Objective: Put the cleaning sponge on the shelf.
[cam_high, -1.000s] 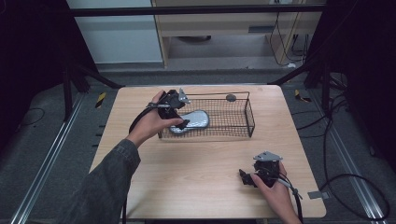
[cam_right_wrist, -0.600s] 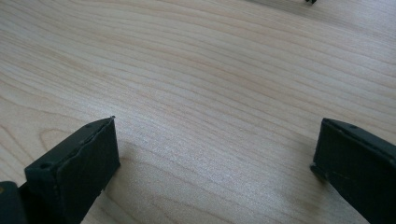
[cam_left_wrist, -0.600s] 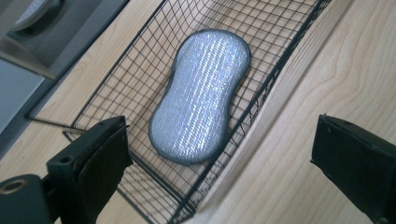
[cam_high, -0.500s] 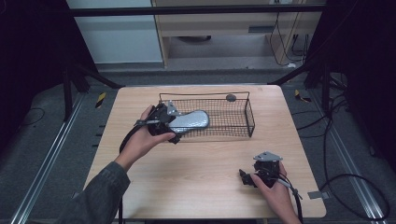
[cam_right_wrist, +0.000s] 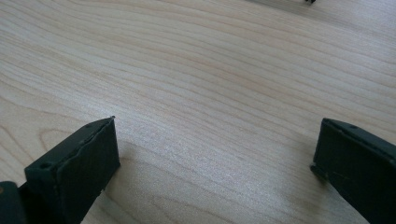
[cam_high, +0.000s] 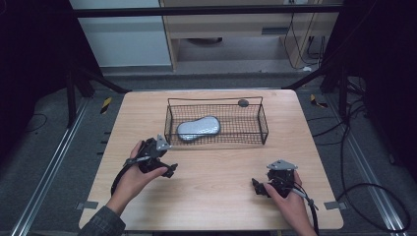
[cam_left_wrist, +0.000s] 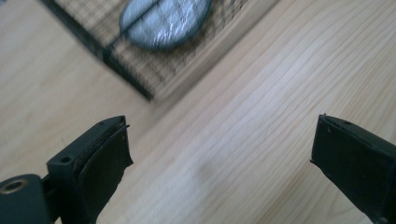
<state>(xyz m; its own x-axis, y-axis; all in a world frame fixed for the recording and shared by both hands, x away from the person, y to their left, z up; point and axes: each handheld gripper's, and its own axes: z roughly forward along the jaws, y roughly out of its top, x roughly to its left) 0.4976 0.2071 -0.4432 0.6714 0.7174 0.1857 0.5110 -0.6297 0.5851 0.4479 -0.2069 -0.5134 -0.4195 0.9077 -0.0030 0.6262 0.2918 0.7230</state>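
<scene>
Your left gripper (cam_high: 169,170) is spread, empty, near the table's (cam_high: 221,196) left edge; the grey pouch (cam_high: 198,128) lies in the wire basket (cam_high: 265,129). Your right gripper (cam_high: 255,186) is spread, empty, near the front edge.

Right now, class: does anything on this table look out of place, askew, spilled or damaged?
Nothing stands out. The grey pouch lies flat inside the wire basket, which sits upright on the table. Both the left gripper and right gripper are open and hold nothing.
</scene>
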